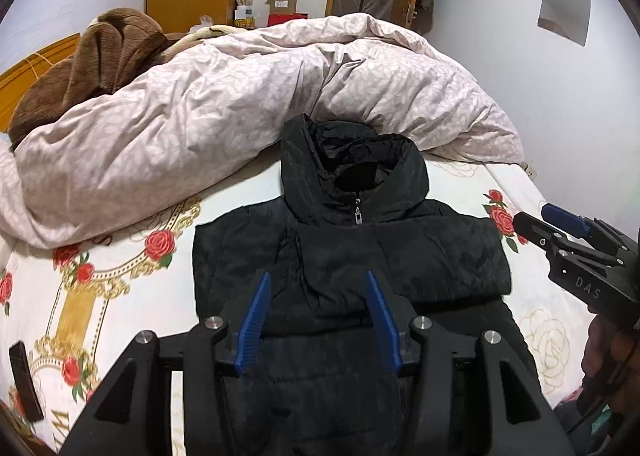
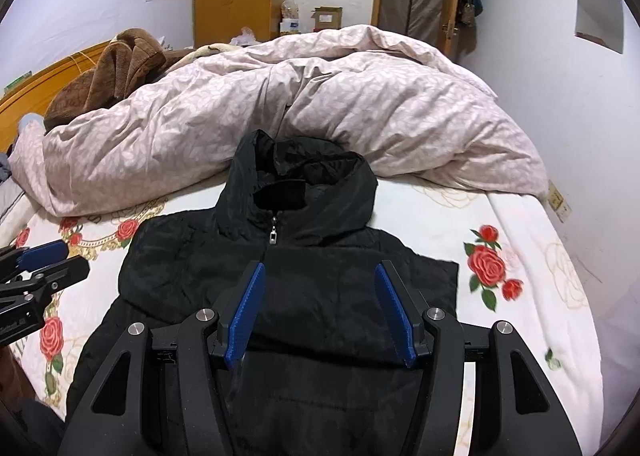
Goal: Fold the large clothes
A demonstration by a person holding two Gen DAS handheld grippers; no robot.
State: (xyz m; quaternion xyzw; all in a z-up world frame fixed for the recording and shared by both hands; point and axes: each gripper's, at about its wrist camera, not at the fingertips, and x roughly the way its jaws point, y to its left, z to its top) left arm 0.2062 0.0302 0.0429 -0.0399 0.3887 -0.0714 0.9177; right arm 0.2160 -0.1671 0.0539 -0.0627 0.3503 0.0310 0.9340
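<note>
A black hooded padded jacket lies front-up on the bed, zipped, hood toward the duvet, both sleeves folded in across the chest. It shows the same way in the right wrist view. My left gripper is open and empty, hovering above the jacket's lower chest. My right gripper is open and empty, also above the chest. The right gripper appears at the right edge of the left wrist view; the left gripper appears at the left edge of the right wrist view.
The bed sheet is white with red roses. A bunched pink duvet lies behind the hood, with a brown blanket at far left. A dark flat object lies near the bed's left front edge. A wall is to the right.
</note>
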